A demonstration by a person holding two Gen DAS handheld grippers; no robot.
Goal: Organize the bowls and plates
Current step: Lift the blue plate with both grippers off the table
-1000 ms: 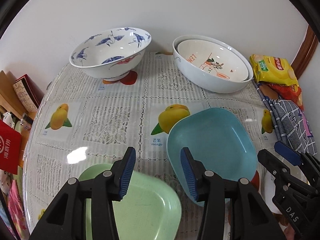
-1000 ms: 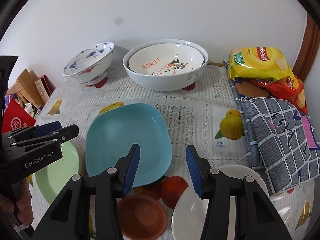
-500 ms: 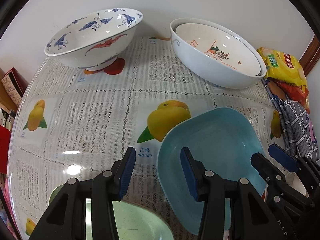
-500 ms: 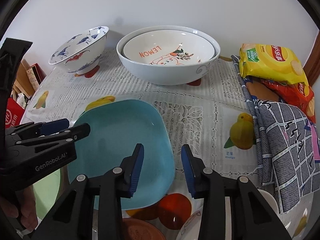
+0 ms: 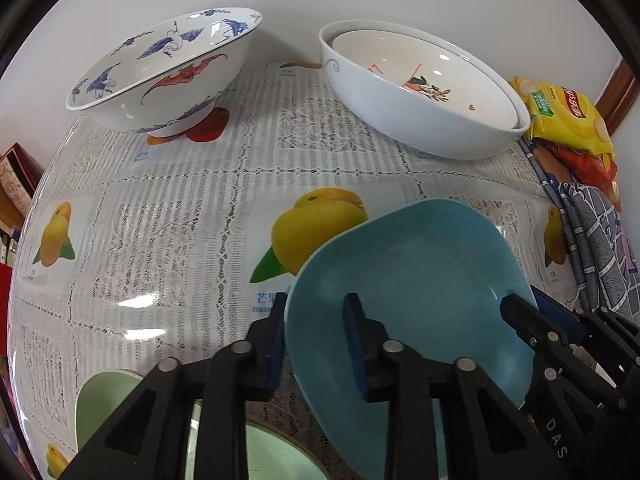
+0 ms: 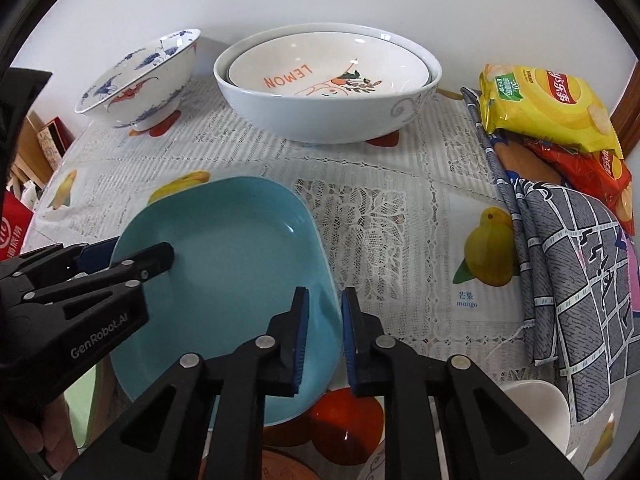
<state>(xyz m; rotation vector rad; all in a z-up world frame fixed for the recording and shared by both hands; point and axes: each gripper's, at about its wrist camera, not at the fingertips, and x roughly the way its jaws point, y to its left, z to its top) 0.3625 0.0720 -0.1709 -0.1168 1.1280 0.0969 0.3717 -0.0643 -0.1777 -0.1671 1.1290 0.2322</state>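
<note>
The table [image 5: 168, 200] carries 2 nested white bowls [image 6: 328, 88] and a crane-patterned bowl [image 5: 164, 76] at the back. Nearer, the blue plate [image 6: 224, 256] has both grippers straddling opposite rims, left gripper [image 5: 316, 340] and right gripper [image 6: 324, 332], jaws apart, not clamped. Grasping appears underway; next, both likely need to close before lifting toward the green plate [image 5: 100, 408].

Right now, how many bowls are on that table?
3: a blue-patterned bowl at the back left, a large white bowl beside it, a lemon-print bowl nested inside. More may be hidden.
</note>
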